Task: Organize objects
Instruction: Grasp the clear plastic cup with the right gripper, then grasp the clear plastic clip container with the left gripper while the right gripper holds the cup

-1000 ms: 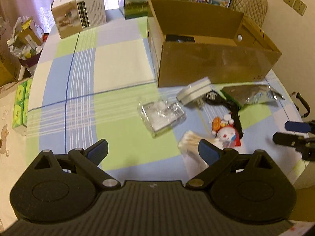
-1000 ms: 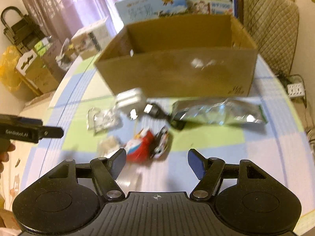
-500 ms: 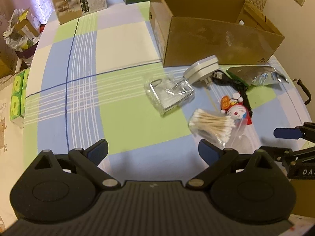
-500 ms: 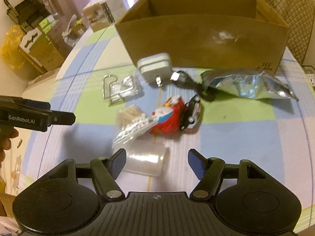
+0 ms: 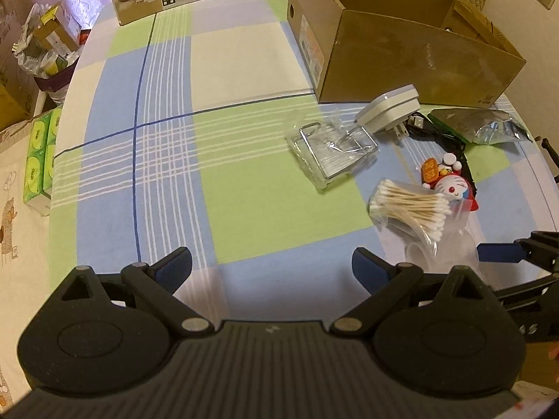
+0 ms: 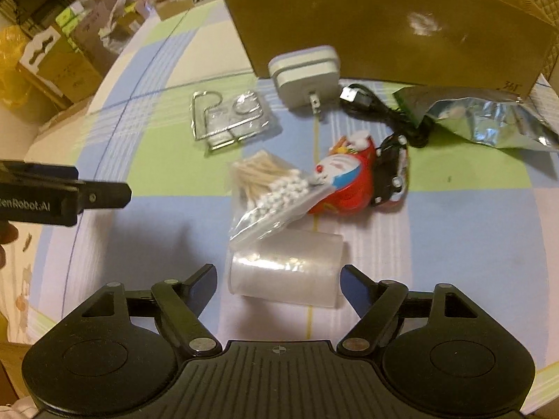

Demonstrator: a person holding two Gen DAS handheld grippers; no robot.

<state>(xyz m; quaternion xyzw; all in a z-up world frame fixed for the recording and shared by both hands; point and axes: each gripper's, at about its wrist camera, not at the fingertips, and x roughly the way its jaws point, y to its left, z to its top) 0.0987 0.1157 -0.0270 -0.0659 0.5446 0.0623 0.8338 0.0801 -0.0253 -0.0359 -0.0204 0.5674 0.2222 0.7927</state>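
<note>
Right wrist view: right hand-held gripper point(image 6: 277, 281) wide, jaws just opened further, straddling clear plastic cup point(image 6: 284, 272) lying sideways on checked surface point(image 6: 167, 160), untouched. Approach step, likely. Next: lower, close, carry toward brown cardboard box point(image 6: 384, 28) at twelve o'clock. Left hand-held gripper point(image 5: 270, 267) wide, empty.
</note>
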